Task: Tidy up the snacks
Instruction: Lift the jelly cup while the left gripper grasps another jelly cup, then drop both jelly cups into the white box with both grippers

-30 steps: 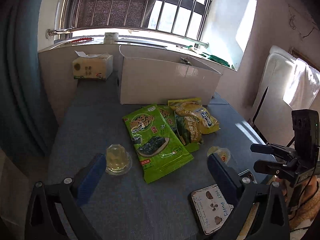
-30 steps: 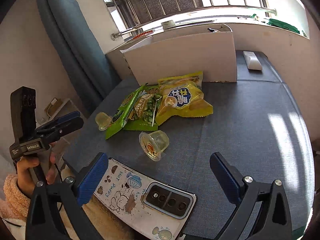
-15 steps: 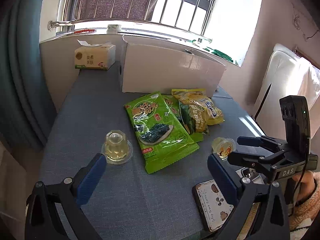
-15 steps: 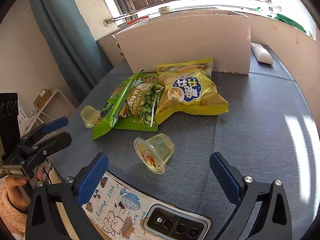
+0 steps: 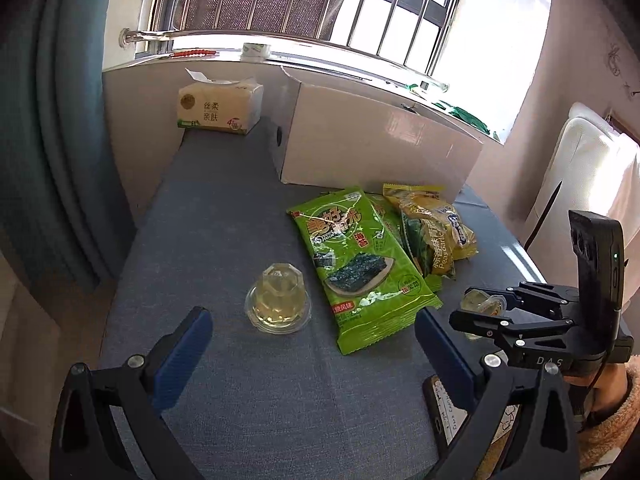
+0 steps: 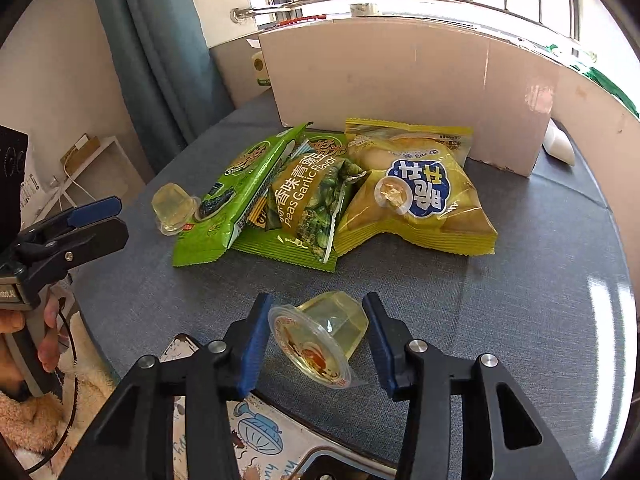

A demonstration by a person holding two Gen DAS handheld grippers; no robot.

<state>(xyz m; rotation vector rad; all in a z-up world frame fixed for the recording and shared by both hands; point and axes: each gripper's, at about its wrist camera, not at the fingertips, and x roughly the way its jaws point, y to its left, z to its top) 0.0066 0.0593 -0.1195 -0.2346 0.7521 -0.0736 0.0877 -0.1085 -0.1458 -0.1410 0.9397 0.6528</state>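
- The right gripper point(image 6: 316, 336) is closing its jaws around a jelly cup point(image 6: 320, 336) that is lying on its side on the grey-blue table point(image 6: 540, 300); the blue pads are sitting at the cup's two flanks, and whether they are already pressing on it cannot be told.
- That jelly cup is pointing its sealed, printed lid toward the camera and down to the table's near edge, with its narrower clear base aiming away toward the snack bags; its axis is running roughly along the gripper's own line.
- A phone in a cartoon-printed case point(image 6: 256, 436) is lying just under and in front of the right gripper, at the table's near edge.
- The left gripper point(image 5: 312, 344) is hanging released, jaws wide with nothing between them, just short of a second jelly cup point(image 5: 278, 300).
- This second jelly cup is standing upside down, wide rim on the table and base up, just beside the seaweed packet point(image 5: 356, 260).
- The seaweed packet is lying flat, its long axis running from the near edge toward the cardboard box point(image 5: 376, 144).
- A green peas bag point(image 6: 312, 200) is resting on the seaweed packet and against a yellow chip bag point(image 6: 416, 192), both just before the box.
- A tissue pack point(image 5: 220, 108) is sitting at the far corner, left of the box.
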